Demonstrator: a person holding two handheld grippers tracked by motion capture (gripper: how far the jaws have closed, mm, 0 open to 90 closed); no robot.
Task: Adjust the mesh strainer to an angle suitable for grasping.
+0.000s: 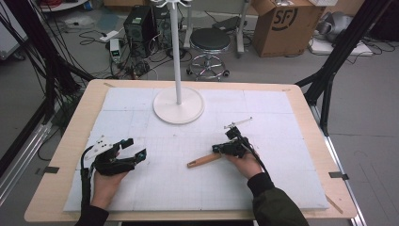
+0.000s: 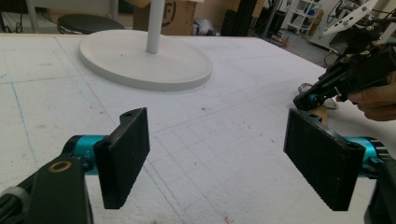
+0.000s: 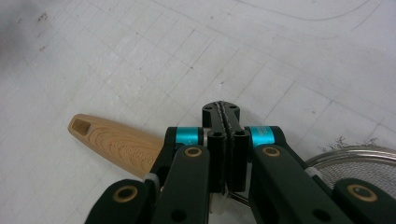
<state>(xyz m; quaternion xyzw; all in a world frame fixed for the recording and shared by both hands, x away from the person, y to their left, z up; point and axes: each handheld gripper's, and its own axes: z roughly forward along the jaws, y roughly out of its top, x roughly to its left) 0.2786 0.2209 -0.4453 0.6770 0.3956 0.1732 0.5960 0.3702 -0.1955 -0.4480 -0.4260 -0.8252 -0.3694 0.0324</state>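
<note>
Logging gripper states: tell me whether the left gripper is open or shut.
Open. The left gripper has its two black pads standing wide apart, with bare table mat between them.

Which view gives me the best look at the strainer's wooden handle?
The right gripper view: the wooden handle is close, grain and end slot clear, running under the shut right claw. The high view shows it small; the left gripper view shows just a sliver.
</note>
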